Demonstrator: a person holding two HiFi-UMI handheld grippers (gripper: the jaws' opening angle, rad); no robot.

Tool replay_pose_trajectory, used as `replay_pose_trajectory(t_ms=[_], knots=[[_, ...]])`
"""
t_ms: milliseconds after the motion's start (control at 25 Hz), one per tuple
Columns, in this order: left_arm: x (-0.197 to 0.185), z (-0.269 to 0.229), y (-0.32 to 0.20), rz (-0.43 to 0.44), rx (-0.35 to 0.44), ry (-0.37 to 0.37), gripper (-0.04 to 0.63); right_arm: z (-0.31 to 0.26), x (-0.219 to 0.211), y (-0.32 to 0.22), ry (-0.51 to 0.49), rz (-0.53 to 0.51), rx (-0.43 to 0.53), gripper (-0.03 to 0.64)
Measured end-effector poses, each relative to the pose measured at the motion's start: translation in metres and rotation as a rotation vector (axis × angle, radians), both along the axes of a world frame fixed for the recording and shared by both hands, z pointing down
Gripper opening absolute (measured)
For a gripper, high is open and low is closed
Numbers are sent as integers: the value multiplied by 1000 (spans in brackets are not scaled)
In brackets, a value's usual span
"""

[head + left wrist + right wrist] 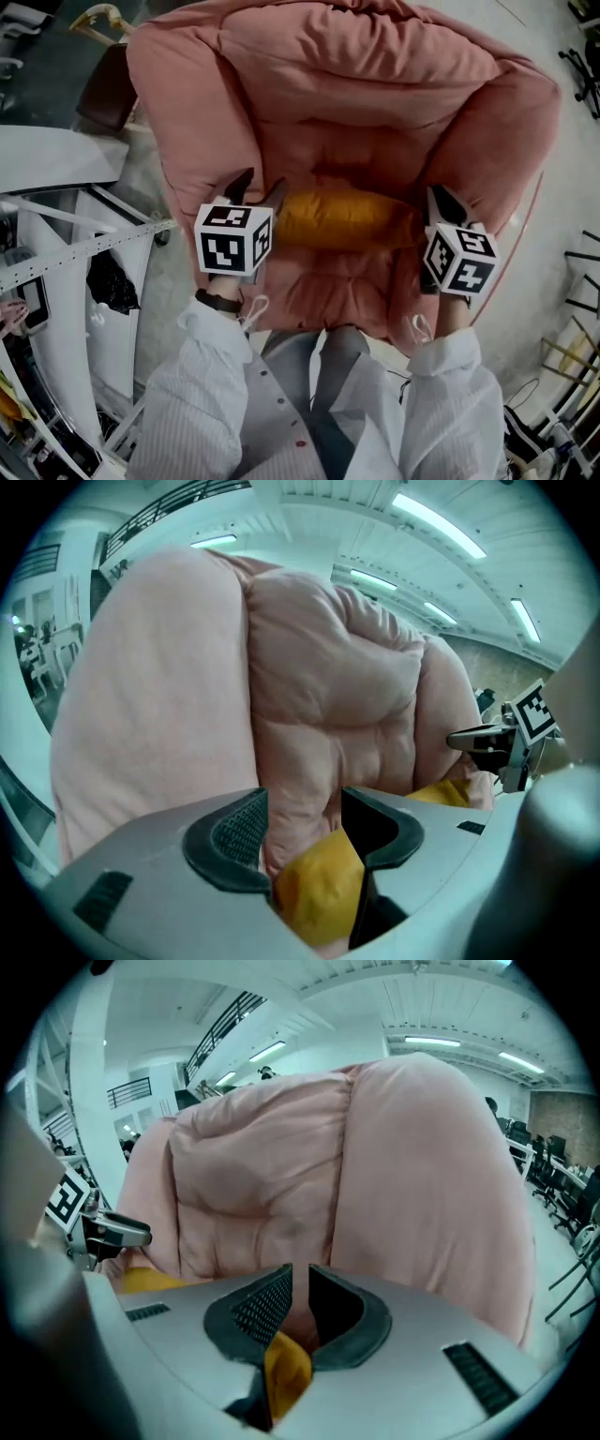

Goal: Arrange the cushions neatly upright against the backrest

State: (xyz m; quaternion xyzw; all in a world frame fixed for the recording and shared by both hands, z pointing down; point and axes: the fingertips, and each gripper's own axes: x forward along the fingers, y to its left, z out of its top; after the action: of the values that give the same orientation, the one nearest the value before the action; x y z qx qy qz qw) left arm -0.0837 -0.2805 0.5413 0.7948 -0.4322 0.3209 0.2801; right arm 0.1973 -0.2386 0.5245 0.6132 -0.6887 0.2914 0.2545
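The pink armchair point(202, 131) fills the space in front of you, its puffy backrest point(366, 56) at the far side and its seat point(347, 281) nearest you. On that seat lies the orange-yellow cushion point(342, 217), low and flat rather than standing. Its long axis runs straight across the chair from your left to your right, one end toward each armrest, and its broad face is turned up toward you (not toward the front of the chair, as it should end).

You have one gripper at each end of it. Your right gripper point(439, 204) has its jaws drawn nearly together with a fold of yellow fabric pinched between them, plain in the right gripper view point(286, 1368). Your left gripper point(262, 185) is at the other end with its jaws well apart. The cushion's corner point(319, 892) sits down in the throat between them, and I judge the pads are not pressing on it.

So you seem to be at the two-handed lift-and-stand step, with only one end secured. Next, I'd say, close the left jaws on that corner. Then raise both ends together, carry the cushion back and tip it upright against the backrest, keeping the long axis level so it doesn't slump sideways.
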Motion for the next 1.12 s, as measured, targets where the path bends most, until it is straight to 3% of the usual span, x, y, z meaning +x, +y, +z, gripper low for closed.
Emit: replay_pose_trajectory(t_ms=[280, 600, 1120], knots=[[16, -75, 39, -25, 107, 37, 241, -64, -21, 48, -73, -83, 71, 21], [47, -171, 131, -31, 203, 146, 239, -160, -55, 119, -153, -201, 182, 21], [83, -301, 217, 90, 364, 282, 162, -301, -103, 189, -206, -332, 385, 20]])
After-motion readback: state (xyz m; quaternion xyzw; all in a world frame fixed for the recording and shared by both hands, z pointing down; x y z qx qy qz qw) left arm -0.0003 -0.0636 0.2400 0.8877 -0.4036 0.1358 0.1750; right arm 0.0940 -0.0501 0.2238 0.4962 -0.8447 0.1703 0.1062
